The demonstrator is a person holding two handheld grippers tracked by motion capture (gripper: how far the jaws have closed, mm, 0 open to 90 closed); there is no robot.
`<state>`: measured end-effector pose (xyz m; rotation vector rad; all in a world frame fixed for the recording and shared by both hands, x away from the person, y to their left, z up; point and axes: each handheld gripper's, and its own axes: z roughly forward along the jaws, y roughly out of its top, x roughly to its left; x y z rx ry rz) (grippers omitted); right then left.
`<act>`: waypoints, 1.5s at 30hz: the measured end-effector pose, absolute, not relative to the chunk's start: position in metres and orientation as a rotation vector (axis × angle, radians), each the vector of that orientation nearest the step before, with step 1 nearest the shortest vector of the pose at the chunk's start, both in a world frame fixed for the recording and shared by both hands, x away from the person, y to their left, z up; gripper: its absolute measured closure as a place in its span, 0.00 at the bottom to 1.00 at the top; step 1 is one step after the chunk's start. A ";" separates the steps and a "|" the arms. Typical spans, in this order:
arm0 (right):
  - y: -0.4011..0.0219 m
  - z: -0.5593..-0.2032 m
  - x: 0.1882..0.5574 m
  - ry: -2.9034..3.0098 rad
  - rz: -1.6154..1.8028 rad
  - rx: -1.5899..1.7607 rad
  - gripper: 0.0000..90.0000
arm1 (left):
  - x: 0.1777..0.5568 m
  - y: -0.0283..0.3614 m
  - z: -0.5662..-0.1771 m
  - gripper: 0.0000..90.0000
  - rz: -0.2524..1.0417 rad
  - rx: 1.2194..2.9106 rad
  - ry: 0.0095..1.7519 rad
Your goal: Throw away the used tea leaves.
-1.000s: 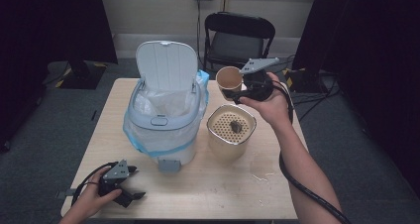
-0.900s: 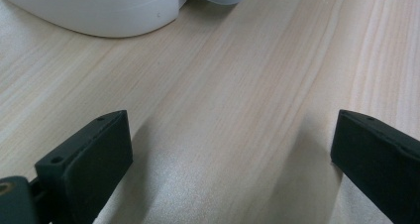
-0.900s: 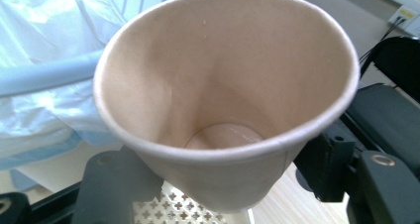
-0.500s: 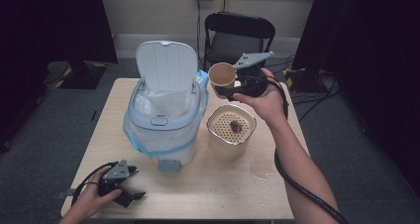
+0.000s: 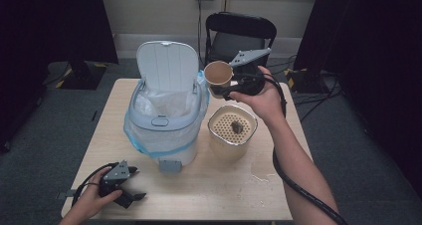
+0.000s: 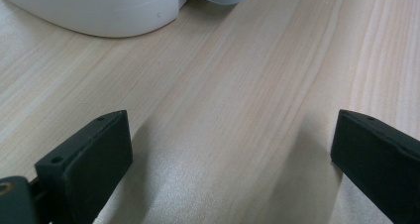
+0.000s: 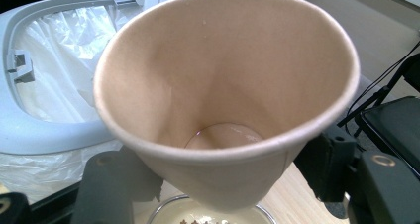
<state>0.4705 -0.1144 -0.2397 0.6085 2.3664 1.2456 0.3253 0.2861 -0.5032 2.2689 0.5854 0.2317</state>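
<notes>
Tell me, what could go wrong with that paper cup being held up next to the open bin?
The right gripper squeezes the paper cup hard enough to dent its wall, so it might buckle and slip out. The cup hangs between the bin and the strainer container; dropped now, it could land on the strainer or the table, not in the bag. Some liquid seems to sit in the cup's bottom and could drip; drops already lie on the table.

Grey carpet floor (image 5: pixel 45 135), black folding chair (image 5: pixel 241 33) behind wood table (image 5: pixel 224 195) (dark curtains (image 5: pixel 54 21) on both sides), beige wall (image 5: pixel 149 8).
</notes>
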 end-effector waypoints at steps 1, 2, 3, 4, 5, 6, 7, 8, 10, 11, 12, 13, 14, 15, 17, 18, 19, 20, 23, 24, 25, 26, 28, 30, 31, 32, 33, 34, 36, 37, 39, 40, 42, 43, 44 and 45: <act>-0.114 -0.239 0.470 2.367 1.246 0.606 0.40 | 0.325 0.286 -0.503 0.02 0.232 2.269 0.585; -0.114 -0.239 0.470 2.370 1.248 0.607 0.40 | 0.325 0.286 -0.503 0.02 0.231 2.269 0.585; -0.113 -0.239 0.470 2.368 1.248 0.606 0.40 | 0.325 0.286 -0.503 0.02 0.231 2.269 0.585; -0.113 -0.238 0.470 2.370 1.251 0.607 0.40 | 0.325 0.286 -0.503 0.02 0.231 2.269 0.585; -0.112 -0.238 0.469 2.372 1.253 0.605 0.40 | 0.325 0.286 -0.503 0.02 0.231 2.269 0.584; -0.112 -0.238 0.469 2.372 1.261 0.605 0.40 | 0.325 0.286 -0.503 0.02 0.231 2.269 0.584; -0.111 -0.237 0.469 2.375 1.264 0.605 0.40 | 0.325 0.286 -0.503 0.02 0.231 2.270 0.584; -0.111 -0.236 0.469 2.375 1.262 0.601 0.40 | 0.325 0.286 -0.503 0.02 0.230 2.270 0.584; -0.110 -0.235 0.468 2.377 1.260 0.603 0.40 | 0.325 0.286 -0.503 0.02 0.230 2.270 0.583; -0.109 -0.234 0.468 2.377 1.260 0.598 0.40 | 0.325 0.286 -0.503 0.02 0.230 2.270 0.582; -0.109 -0.233 0.468 2.374 1.268 0.598 0.40 | 0.325 0.286 -0.503 0.02 0.230 2.270 0.583; -0.108 -0.232 0.468 2.374 1.275 0.599 0.40 | 0.325 0.286 -0.503 0.02 0.230 2.270 0.584; -0.108 -0.230 0.467 2.375 1.280 0.595 0.40 | 0.325 0.286 -0.503 0.02 0.230 2.267 0.587; -0.107 -0.229 0.467 2.377 1.281 0.595 0.40 | 0.325 0.286 -0.503 0.02 0.230 2.267 0.587; -0.105 -0.227 0.466 2.382 1.280 0.593 0.40 | 0.325 0.286 -0.503 0.02 0.230 2.267 0.586; -0.103 -0.226 0.466 2.380 1.282 0.587 0.40 | 0.325 0.286 -0.503 0.02 0.230 2.267 0.586; -0.103 -0.226 0.466 2.380 1.282 0.587 0.40 | 0.325 0.286 -0.503 0.02 0.230 2.267 0.586; -0.100 -0.224 0.465 2.384 1.293 0.577 0.40 | 0.325 0.286 -0.503 0.02 0.230 2.267 0.586; -0.094 -0.223 0.464 2.395 1.292 0.566 0.40 | 0.325 0.286 -0.503 0.02 0.230 2.268 0.586; -0.093 -0.223 0.464 2.400 1.295 0.561 0.40 | 0.325 0.286 -0.503 0.02 0.230 2.267 0.586; -0.091 -0.223 0.464 2.399 1.303 0.554 0.40 | 0.325 0.286 -0.503 0.02 0.230 2.267 0.586; -0.089 -0.222 0.463 2.400 1.309 0.555 0.40 | 0.325 0.286 -0.503 0.02 0.230 2.267 0.586; -0.086 -0.222 0.463 2.401 1.330 0.555 0.40 | 0.325 0.286 -0.503 0.02 0.230 2.267 0.586; -0.083 -0.222 0.463 2.405 1.326 0.544 0.40 | 0.325 0.286 -0.503 0.02 0.230 2.267 0.586; -0.081 -0.221 0.462 2.409 1.323 0.539 0.40 | 0.325 0.286 -0.503 0.02 0.230 2.267 0.586; -0.079 -0.221 0.462 2.410 1.321 0.536 0.40 | 0.325 0.286 -0.503 0.02 0.230 2.267 0.586; -0.078 -0.221 0.462 2.414 1.321 0.532 0.40 | 0.325 0.286 -0.503 0.02 0.230 2.267 0.586; -0.076 -0.221 0.462 2.418 1.321 0.530 0.40 | 0.325 0.286 -0.503 0.02 0.230 2.268 0.586; -0.073 -0.222 0.462 2.423 1.327 0.527 0.40 | 0.325 0.286 -0.503 0.02 0.230 2.267 0.586; -0.072 -0.222 0.462 2.424 1.331 0.525 0.40 | 0.325 0.286 -0.503 0.02 0.230 2.267 0.586; -0.070 -0.223 0.461 2.425 1.351 0.527 0.40 | 0.325 0.286 -0.503 0.02 0.230 2.267 0.586; -0.069 -0.223 0.461 2.426 1.347 0.523 0.40 | 0.325 0.286 -0.503 0.02 0.230 2.267 0.587; -0.067 -0.224 0.460 2.433 1.344 0.516 0.40 | 0.325 0.286 -0.503 0.02 0.230 2.267 0.586; -0.066 -0.224 0.460 2.433 1.343 0.513 0.40 | 0.325 0.286 -0.503 0.02 0.230 2.267 0.586; -0.066 -0.224 0.459 2.434 1.351 0.511 0.40 | 0.325 0.286 -0.503 0.02 0.231 2.268 0.586; -0.065 -0.224 0.459 2.434 1.357 0.508 0.40 | 0.325 0.286 -0.503 0.02 0.231 2.267 0.587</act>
